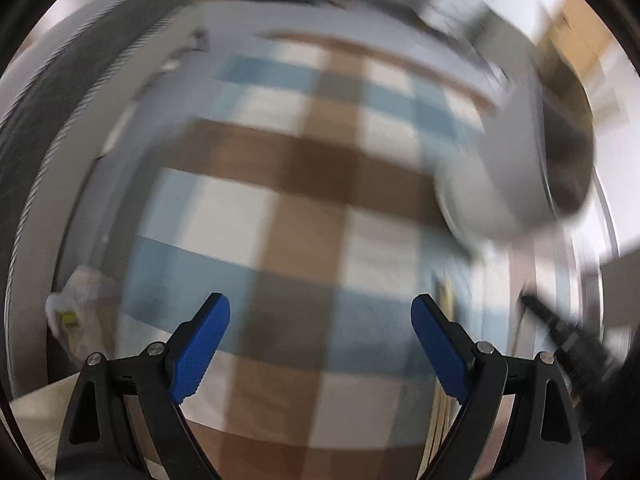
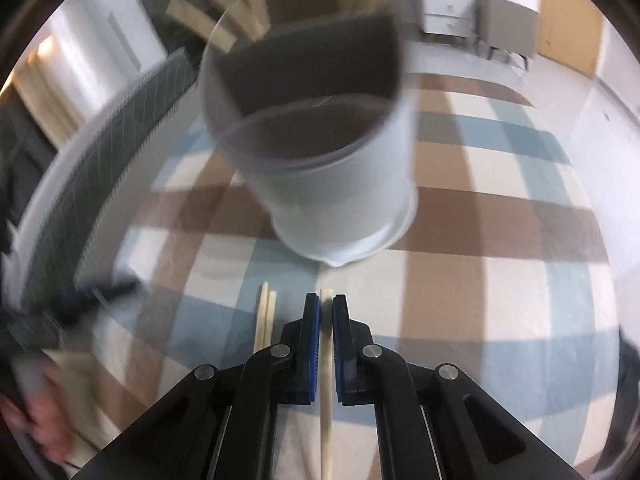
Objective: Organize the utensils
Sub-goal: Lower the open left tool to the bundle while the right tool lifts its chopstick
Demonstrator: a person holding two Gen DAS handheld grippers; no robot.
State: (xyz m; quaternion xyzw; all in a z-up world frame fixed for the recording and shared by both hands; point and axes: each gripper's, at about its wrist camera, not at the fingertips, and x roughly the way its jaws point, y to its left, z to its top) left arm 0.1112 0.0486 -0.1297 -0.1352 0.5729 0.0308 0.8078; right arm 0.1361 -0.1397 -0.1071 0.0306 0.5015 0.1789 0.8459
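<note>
On my left wrist view, badly blurred, my left gripper (image 1: 320,344) has its ribbed blue pads spread wide with nothing between them, over a checked cloth of brown, pale blue and cream squares (image 1: 304,184); a crumpled whitish wrapper (image 1: 76,304) lies at eight o'clock and the white cylindrical utensil holder (image 1: 500,184) sits at about three o'clock. On my right wrist view, two pale wooden chopsticks (image 2: 265,318) lie side by side on the cloth just left of the fingers, at about eleven o'clock from them. My right gripper (image 2: 326,308) is pinching a single pale wooden chopstick (image 2: 326,396) between its blue pads, the tip just past them. The holder stands at twelve o'clock, smooth-walled, dark inside, with flat wooden pieces (image 2: 208,20) sticking out of it.
</note>
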